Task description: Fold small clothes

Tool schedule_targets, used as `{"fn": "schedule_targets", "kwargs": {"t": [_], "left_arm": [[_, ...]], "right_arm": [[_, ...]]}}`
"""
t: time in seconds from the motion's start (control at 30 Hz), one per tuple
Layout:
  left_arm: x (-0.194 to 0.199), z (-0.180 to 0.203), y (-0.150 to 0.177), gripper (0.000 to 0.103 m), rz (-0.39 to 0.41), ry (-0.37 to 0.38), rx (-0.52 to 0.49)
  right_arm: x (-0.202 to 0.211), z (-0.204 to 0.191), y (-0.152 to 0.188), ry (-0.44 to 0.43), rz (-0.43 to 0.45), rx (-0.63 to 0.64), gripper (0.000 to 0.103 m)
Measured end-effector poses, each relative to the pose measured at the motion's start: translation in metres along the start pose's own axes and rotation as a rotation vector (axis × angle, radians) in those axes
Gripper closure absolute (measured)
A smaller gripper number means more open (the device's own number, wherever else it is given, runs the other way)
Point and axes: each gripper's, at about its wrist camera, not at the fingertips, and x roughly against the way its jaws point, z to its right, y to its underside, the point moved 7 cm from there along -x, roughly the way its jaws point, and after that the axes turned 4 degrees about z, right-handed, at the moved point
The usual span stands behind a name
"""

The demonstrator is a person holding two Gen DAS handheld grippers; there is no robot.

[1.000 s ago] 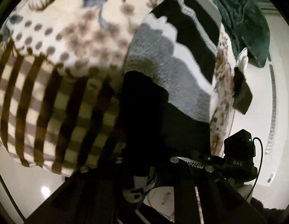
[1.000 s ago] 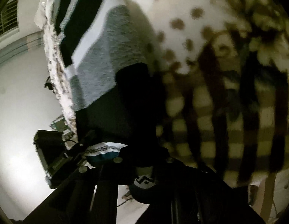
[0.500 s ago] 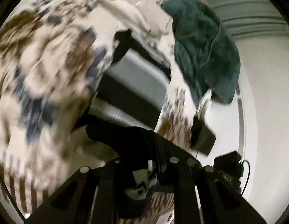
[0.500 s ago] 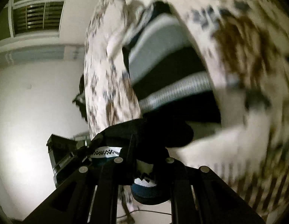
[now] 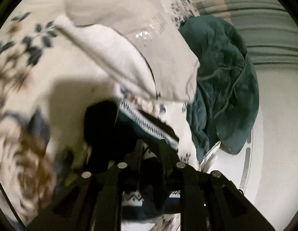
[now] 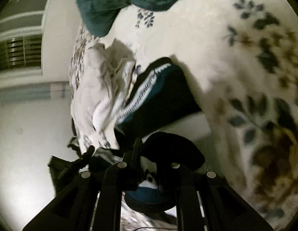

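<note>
1. Both of your grippers are clenched on the same dark garment (image 5: 102,130). Your left gripper (image 5: 149,163) pinches its black and teal cloth between the fingers, and your right gripper (image 6: 149,165) bites a dark bunch of it, with a patterned white and teal patch showing just under the jaws.

2. Between the two grips, the garment hangs lifted off the floral bedspread (image 5: 23,77). Its white zigzag trim (image 5: 149,127) runs slanted across the left wrist view and shows again along one edge in the right wrist view. Its shadow falls on the spread below, so judge it carried in the air, not laid down.

3. Judging from that, this piece is mid-fold at best: no flat, squared shape shows yet, and you have yet to lay it down, smooth it and double it over.

4. Just beyond the garment lies a pale cloth item (image 5: 129,57), rumpled, with something glossy like plastic on it. Whether it is folded or waiting I cannot tell; motion blur hides the detail.

5. Farther off, at the bed's edge, a dark green fleece (image 5: 225,88) sits in a loose heap, plainly unfolded. If it counts among your clothes, it remains to be done.

6. Overall, you look early to midway: one piece in hand, at least one heap untouched.
</note>
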Motion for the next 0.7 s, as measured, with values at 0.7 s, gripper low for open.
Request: {"fn": "schedule_targets", "kwargs": {"t": [0.7], "left_arm": [[-0.043, -0.009, 0.013, 0.044, -0.113, -0.218, -0.368]], "right_arm": [[-0.020, -0.018, -0.043, 0.281, 0.061, 0.288, 0.046]]}}
